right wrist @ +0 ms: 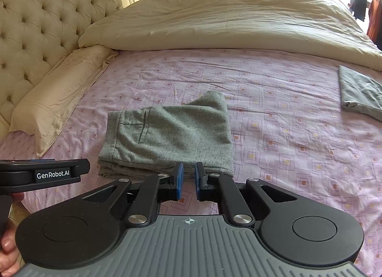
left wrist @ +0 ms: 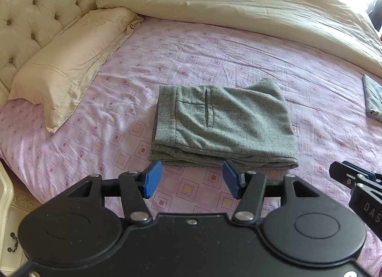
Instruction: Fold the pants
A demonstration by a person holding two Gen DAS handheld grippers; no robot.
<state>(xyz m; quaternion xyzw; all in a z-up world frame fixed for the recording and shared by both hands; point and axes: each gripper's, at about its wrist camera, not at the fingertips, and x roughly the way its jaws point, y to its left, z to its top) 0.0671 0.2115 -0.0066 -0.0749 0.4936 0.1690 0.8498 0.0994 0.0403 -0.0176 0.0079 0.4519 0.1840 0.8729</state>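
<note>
a: your bed sheet (left wrist: 238, 62), pink with little squares, fills both views, with the cream duvet (left wrist: 238, 2) heaped across the far side and a pillow (left wrist: 64, 67) against the tufted headboard (left wrist: 28, 14)

b: and the pants?

a: the grey pants (left wrist: 222, 119) lie folded in a stack mid-sheet, just ahead of both your tools. their long axis runs left to right, waistband toward the pillow, pocket slit facing up, folded edges nearest you. a second folded grey cloth (right wrist: 360, 93) sits well apart, off to your right

b: any writing?

a: "genrobot.ai" reads on the side of your left gripper (left wrist: 188, 179) in the right wrist view; "das" shows on the right one's body in the left view

b: the tongs?

a: left pads are spread wide, holding nothing. your right gripper (right wrist: 189, 179) has its pads drawn near, a narrow gap between, nothing pinched
</note>
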